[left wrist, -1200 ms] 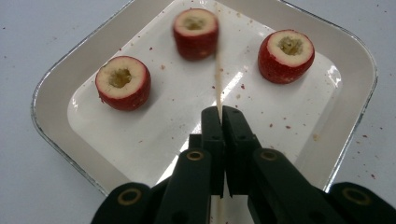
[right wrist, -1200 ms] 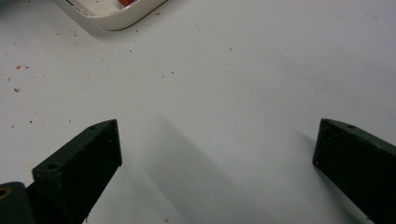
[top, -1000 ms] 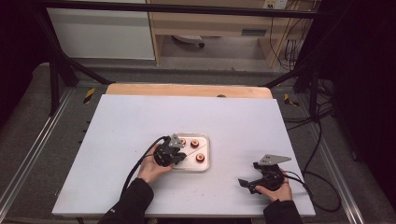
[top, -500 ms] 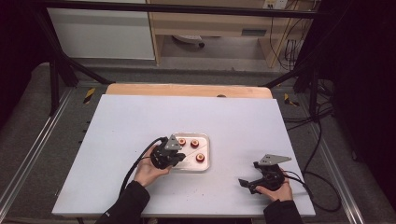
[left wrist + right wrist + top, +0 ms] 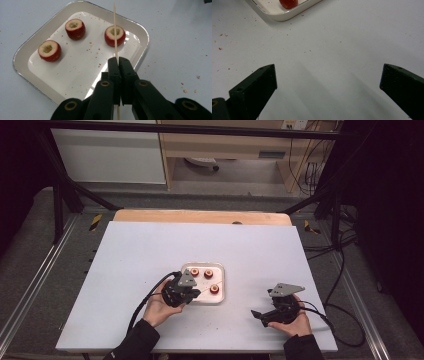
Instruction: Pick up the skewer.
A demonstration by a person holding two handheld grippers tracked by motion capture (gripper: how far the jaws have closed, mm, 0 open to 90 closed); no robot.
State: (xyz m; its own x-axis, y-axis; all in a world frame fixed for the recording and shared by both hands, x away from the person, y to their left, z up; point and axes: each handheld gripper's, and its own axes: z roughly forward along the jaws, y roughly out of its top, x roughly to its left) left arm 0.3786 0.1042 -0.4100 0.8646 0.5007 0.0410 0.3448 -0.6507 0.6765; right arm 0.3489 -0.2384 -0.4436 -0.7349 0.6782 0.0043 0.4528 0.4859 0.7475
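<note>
Three red cored fruit pieces lie in a white tray: one at the left, one at the back, one at the right. My left gripper is shut on a thin wooden skewer, whose tip points out over the right-hand piece. In the high view the left gripper hovers at the tray's near left corner. My right gripper stands open above bare table with nothing between its jaws; in the high view the right gripper rests low at the right.
The white tabletop carries small crumbs around the tray. A wooden strip runs along the far edge. Cables trail from both grippers, and black frame legs stand beyond the table's corners.
My left gripper with the skewer has drifted slightly right and up beside the tray. The right gripper has stayed in place.
</note>
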